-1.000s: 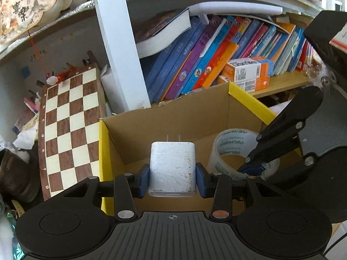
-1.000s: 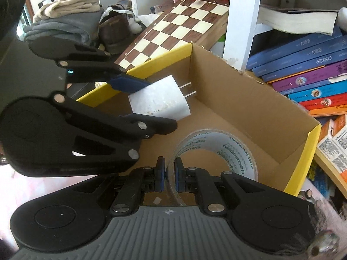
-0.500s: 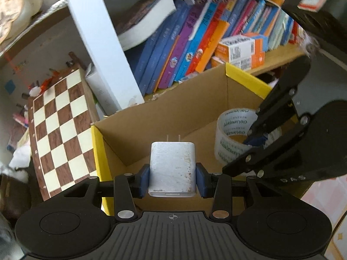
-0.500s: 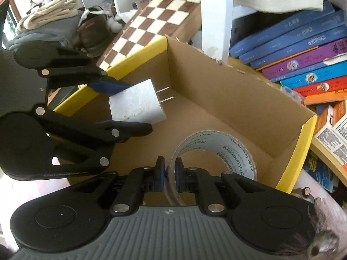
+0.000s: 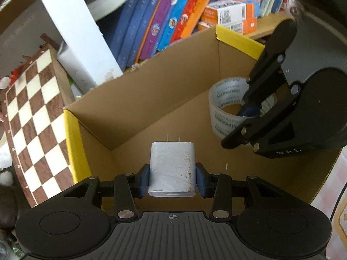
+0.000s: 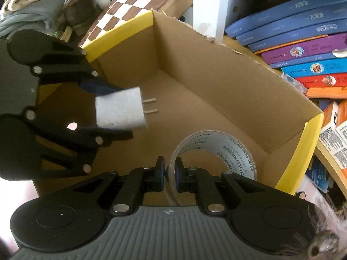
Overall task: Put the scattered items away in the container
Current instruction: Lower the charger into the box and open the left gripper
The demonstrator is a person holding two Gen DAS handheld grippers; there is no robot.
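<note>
With the left tongs (image 5: 172, 178) clamped on the white charger (image 5: 172, 169) and the right tongs (image 6: 169, 174) pinching the tape roll (image 6: 216, 151) wall, both inside the cardboard box (image 6: 216, 82), lower each near the floor before releasing.

Matt brown corrugated cardboard for the box (image 6: 216, 82), rims bound in smooth yellow tape. Inside it, a scuffed, speckled white plastic charger (image 5: 172, 169) with bare metal prongs — and a glossy clear tape roll (image 6: 216, 151). Beside the box, a polished wooden chessboard (image 5: 34, 117); behind it, glossy book spines (image 6: 299, 52).
</note>
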